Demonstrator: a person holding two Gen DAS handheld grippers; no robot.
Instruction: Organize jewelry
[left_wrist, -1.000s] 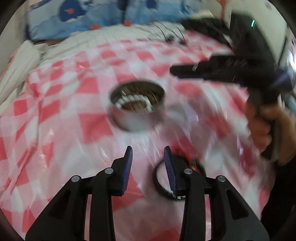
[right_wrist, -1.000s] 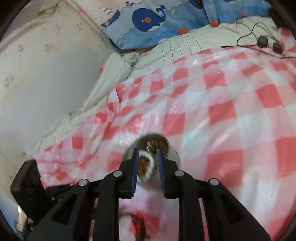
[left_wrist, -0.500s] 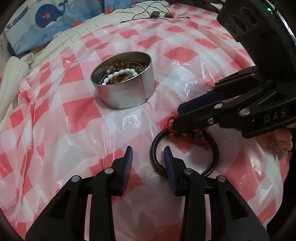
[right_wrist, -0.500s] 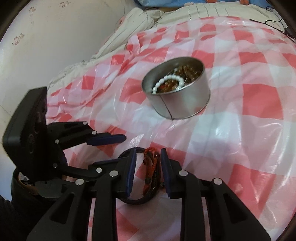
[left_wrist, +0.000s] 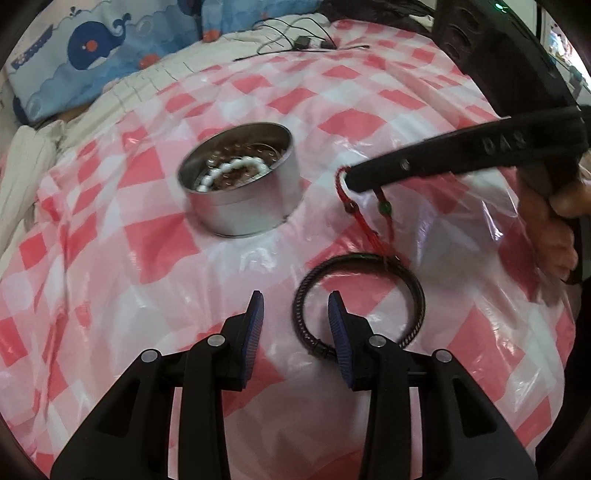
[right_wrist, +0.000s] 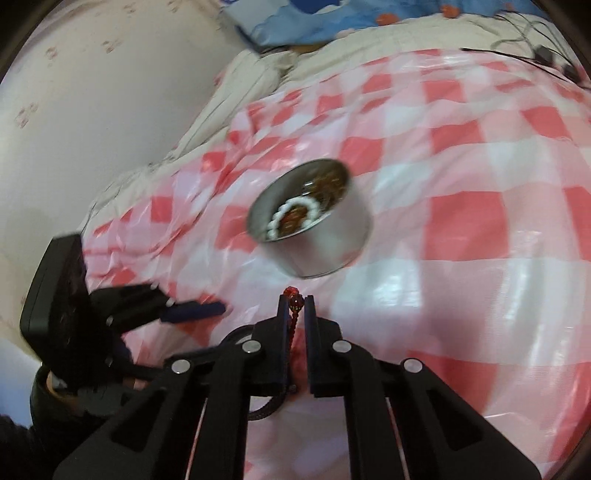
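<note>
Left: round tin (left_wrist: 240, 188) on the checked bed cover (left_wrist: 110, 258), already holding beaded pieces, evidently the collecting place. Nearer, left gripper (left_wrist: 295, 325) hovering low, fingers apart and empty, beside the black bangle (left_wrist: 358, 299), probably next. Right: right gripper (right_wrist: 295, 306) pinched on the red cord bracelet (left_wrist: 354, 206), dangling clear, angled toward the tin.

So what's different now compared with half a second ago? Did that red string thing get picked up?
Yes. The right gripper has shut on the red cord bracelet and lifted it off the black bangle; it now dangles above the checked cloth, near the metal tin. The left gripper stayed open by the bangle, which hasn't moved. The tin kept its white beads.
</note>
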